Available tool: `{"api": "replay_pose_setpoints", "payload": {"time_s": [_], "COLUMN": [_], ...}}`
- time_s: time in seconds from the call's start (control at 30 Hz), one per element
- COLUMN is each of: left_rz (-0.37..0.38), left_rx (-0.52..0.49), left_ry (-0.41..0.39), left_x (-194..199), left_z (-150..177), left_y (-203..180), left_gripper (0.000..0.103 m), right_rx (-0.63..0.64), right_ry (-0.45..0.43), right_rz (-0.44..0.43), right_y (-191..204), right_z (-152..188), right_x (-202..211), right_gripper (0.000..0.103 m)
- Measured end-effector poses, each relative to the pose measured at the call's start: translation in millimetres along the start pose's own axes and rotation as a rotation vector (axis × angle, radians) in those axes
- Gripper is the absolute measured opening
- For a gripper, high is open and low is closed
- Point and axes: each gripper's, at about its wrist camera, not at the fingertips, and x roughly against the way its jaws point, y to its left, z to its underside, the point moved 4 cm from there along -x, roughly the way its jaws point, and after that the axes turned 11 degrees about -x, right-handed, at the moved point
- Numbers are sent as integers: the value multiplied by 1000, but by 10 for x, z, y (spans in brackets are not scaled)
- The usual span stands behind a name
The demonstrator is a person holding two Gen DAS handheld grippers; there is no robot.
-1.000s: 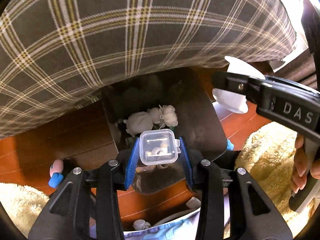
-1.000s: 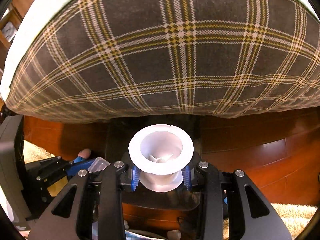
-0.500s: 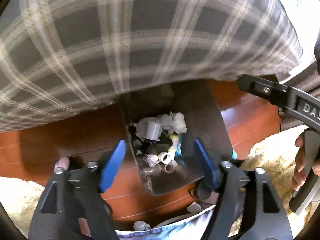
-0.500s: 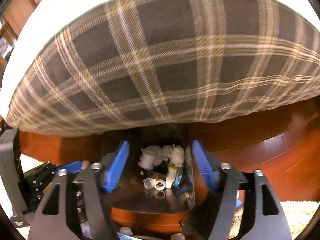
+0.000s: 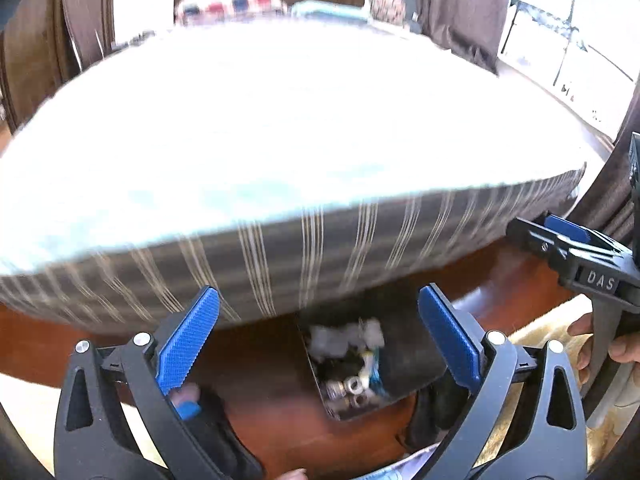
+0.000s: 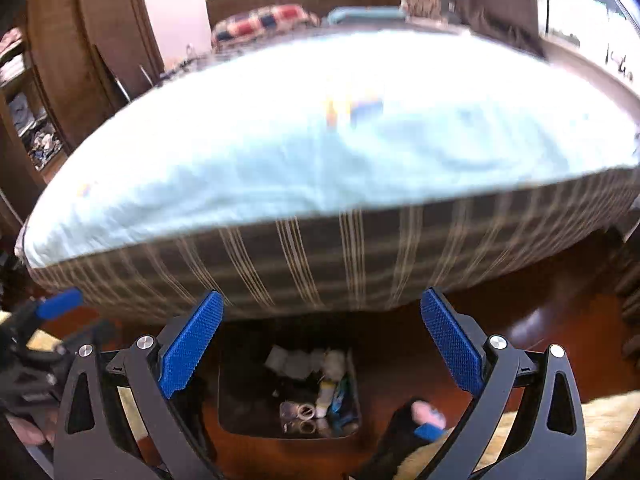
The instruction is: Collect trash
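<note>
Left wrist view: the left gripper (image 5: pixel 318 334) has its jaws spreading wide, and nothing sits between the blue pads (image 5: pixel 188 342). Below and between them, in the lower middle of the frame, stands the dark trash bin (image 5: pixel 416 354), open at the top. Its contents show as white crumpled bits near the far side and small round caps and a pale tube nearer the camera (image 5: pixel 352 364). The bin stands on red-brown wooden floor (image 5: pixel 260 364), close against the plaid side of a bed (image 5: pixel 280 264) that fills the upper frame. At the right edge the right gripper (image 5: pixel 568 236) comes in, held by a hand (image 5: pixel 600 350).

Right wrist view: the right gripper (image 6: pixel 320 340) is likewise opening, its pads (image 6: pixel 190 344) wide apart and bare. The bin (image 6: pixel 240 396) lies in the lower middle, between the two fingers but well beneath them, with the litter (image 6: pixel 316 384) heaped toward its right half. A foot in a dark slipper (image 6: pixel 416 420) rests just right of the bin. The left gripper shows blurred at the lower left edge.

By my reading, the drop-off step is done, since both claws are empty above the bin. The next move calls for finding more trash; none lies loose in either view, so both tools would have to turn away from the bin to search.
</note>
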Motion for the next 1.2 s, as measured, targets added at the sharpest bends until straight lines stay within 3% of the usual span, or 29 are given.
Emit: {"api": "replay_pose_setpoints", "payload": {"time_s": [0.17, 0.4, 0.73, 1.2], "left_rz": [-79, -164, -199, -178], "left_rx": [-49, -56, -51, -39], "left_ry": [-100, -254, -374, -382], "left_x": [478, 1182, 1657, 1651], "left_z": [-243, -493, -603, -620], "left_y": [10, 84, 110, 82], "left_gripper": [95, 95, 95, 95], "right_rx": [62, 41, 21, -18], "right_ry": [-163, -321, -374, -377], "right_rz": [58, 55, 36, 30], "right_y": [184, 231, 249, 196], "right_z": [-232, -470, -482, -515], "right_x": [665, 1339, 1609, 1597], "right_gripper": [100, 100, 100, 100]}}
